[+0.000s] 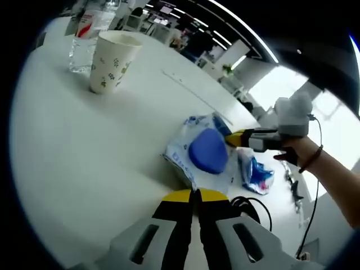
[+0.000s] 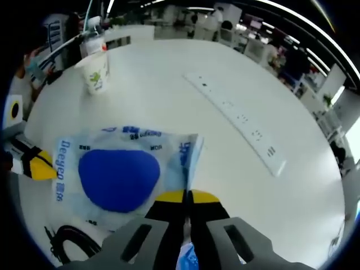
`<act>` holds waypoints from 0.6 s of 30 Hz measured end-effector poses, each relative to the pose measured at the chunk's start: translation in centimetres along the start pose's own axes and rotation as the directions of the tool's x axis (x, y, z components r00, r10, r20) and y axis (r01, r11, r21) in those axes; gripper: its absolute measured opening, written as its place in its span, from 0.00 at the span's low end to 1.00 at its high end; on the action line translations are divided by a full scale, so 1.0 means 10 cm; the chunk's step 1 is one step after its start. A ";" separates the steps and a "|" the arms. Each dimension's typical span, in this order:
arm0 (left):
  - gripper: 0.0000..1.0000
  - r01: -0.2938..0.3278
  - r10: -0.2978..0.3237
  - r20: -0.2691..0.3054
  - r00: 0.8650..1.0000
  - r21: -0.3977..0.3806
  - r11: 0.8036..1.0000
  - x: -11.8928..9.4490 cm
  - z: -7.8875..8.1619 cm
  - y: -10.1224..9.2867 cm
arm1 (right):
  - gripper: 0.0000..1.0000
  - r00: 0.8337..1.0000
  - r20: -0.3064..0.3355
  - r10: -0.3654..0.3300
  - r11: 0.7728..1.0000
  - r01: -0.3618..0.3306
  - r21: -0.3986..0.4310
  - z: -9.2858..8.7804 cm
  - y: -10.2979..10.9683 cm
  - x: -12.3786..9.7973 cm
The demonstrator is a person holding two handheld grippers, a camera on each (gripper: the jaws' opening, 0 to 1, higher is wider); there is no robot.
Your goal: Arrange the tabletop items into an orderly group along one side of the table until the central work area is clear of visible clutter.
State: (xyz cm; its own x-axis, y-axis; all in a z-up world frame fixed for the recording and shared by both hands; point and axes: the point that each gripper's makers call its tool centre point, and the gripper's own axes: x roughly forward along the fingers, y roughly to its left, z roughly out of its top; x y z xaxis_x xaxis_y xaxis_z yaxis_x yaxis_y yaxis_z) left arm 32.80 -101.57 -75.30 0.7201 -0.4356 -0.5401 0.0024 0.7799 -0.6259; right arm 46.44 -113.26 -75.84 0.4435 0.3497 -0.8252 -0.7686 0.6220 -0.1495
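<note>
Lying between both grippers on the white table, one clear packet held a blue pad. The left gripper and right gripper had jaws closed, each pinching the packet's edge. One paper cup, one water bottle stood far left; one power strip lay right, black cable near.

Both views, close, apparently opposed, share the blue packet.

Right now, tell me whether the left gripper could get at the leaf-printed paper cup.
Probably yes. The left gripper sits shut near the clear plastic packet with the blue pad, and bare white table lies between it and the leaf-printed paper cup. The clear water bottle stands behind the cup, not in front.
</note>
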 end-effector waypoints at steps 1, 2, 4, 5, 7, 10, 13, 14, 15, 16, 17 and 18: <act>0.01 -0.001 0.001 0.004 1.000 -0.003 1.000 -0.01 0.04 0.03 | 0.00 1.000 -0.004 0.003 1.000 -0.003 -0.009 -0.01 0.02 -0.02; 0.01 -0.005 0.005 0.004 1.000 -0.001 1.000 -0.02 0.08 0.07 | 0.00 1.000 -0.007 0.006 1.000 -0.006 -0.017 -0.02 0.03 -0.04; 0.00 -0.010 0.010 0.014 1.000 -0.001 1.000 -0.05 0.14 0.13 | 0.00 1.000 -0.012 0.016 0.999 -0.017 -0.030 -0.03 0.08 -0.08; 0.00 -0.009 0.009 0.028 1.000 -0.013 1.000 -0.06 0.20 0.16 | 0.00 1.000 -0.017 0.022 0.999 -0.022 -0.040 -0.04 0.10 -0.10; 0.00 -0.015 0.016 0.040 0.999 -0.021 1.000 -0.09 0.28 0.23 | 0.00 0.999 -0.012 0.035 0.998 -0.035 -0.042 -0.03 0.14 -0.14; 0.00 -0.025 0.026 0.054 0.998 -0.020 0.999 -0.11 0.38 0.30 | 0.00 0.999 -0.002 0.047 0.998 -0.047 -0.039 0.02 0.20 -0.20; 0.00 -0.036 0.036 0.069 0.997 -0.005 0.999 -0.13 0.48 0.37 | 0.00 0.998 0.007 0.056 0.998 -0.056 -0.037 0.08 0.27 -0.28; 0.00 -0.039 0.039 0.071 0.997 -0.004 0.999 -0.13 0.51 0.39 | 0.00 0.998 0.007 0.059 0.998 -0.059 -0.028 0.08 0.29 -0.30; 0.00 -0.041 0.041 0.073 0.996 -0.005 0.999 -0.13 0.53 0.41 | 0.00 0.998 0.008 0.066 0.998 -0.065 -0.020 0.09 0.32 -0.33; 0.00 -0.039 0.040 0.065 0.997 -0.005 0.999 -0.13 0.57 0.44 | 0.00 0.997 0.005 0.071 0.997 -0.071 -0.014 0.08 0.35 -0.37; 0.00 -0.038 0.038 0.061 0.997 0.000 0.999 -0.13 0.59 0.45 | 0.00 0.997 0.000 0.074 0.997 -0.074 -0.002 0.07 0.37 -0.39; 0.00 -0.040 0.039 0.069 0.997 0.008 0.999 -0.14 0.63 0.46 | 0.00 0.996 0.000 0.085 0.996 -0.085 0.014 0.06 0.42 -0.43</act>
State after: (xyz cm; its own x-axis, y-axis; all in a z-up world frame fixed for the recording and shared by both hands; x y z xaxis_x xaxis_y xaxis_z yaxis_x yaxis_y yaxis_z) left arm 36.14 -94.52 -73.90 0.7658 -0.3729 -0.5239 -0.0202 0.8003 -0.5992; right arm 41.57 -111.72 -72.53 0.3761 0.4013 -0.8352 -0.7971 0.5996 -0.0709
